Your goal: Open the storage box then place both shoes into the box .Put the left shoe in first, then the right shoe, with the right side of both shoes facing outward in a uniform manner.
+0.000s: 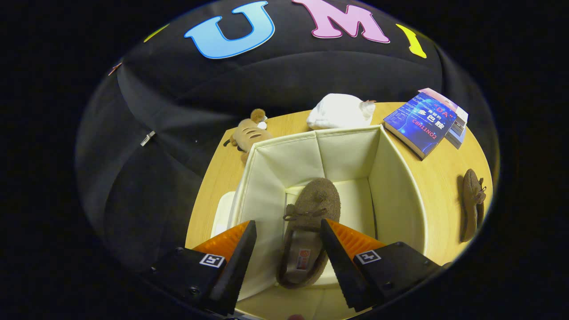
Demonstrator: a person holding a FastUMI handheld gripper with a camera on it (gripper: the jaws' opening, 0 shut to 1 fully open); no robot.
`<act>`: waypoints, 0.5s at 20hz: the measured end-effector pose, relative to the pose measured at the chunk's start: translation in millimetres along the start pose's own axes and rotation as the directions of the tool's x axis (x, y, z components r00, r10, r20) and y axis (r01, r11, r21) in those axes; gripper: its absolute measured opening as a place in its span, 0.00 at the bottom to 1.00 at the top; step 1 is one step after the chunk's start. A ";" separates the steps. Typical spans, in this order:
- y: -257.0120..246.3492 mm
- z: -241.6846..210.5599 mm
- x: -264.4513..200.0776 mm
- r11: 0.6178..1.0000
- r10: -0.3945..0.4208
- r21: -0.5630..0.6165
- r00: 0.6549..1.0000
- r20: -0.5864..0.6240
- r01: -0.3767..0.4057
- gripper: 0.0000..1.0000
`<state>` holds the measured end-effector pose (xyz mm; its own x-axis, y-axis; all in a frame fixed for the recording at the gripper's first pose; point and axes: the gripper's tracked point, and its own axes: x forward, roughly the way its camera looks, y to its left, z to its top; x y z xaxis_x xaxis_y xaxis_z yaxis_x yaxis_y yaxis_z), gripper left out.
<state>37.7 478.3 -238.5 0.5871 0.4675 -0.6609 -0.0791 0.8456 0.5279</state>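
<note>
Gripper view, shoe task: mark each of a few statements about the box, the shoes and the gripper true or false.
1. The storage box is open. True.
2. One brown shoe lies inside the box, between the fingers in view. True.
3. The second shoe is also in the box. False: it lies on the table, beside the box's outer wall.
4. The gripper is shut on the shoe. False: the fingers are spread apart, with gaps on both sides of the shoe.
5. A blue book lies on the table beyond the box. True.
6. The plush toy is inside the box. False: it lies outside, by the far corner.
</note>
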 end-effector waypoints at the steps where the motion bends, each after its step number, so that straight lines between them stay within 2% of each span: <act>1: 1.4 5.0 -5.3 1.000 0.018 0.004 1.000 0.015 -0.018 0.91; 8: -23.8 67.9 -75.4 0.994 0.093 -0.077 0.979 0.182 -0.080 0.91; 10: -40.7 78.8 -95.9 0.991 0.109 -0.096 0.975 0.194 -0.092 0.90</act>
<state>48.1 378.7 -154.6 0.7202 0.4979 -0.4831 -0.2095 0.8199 0.5328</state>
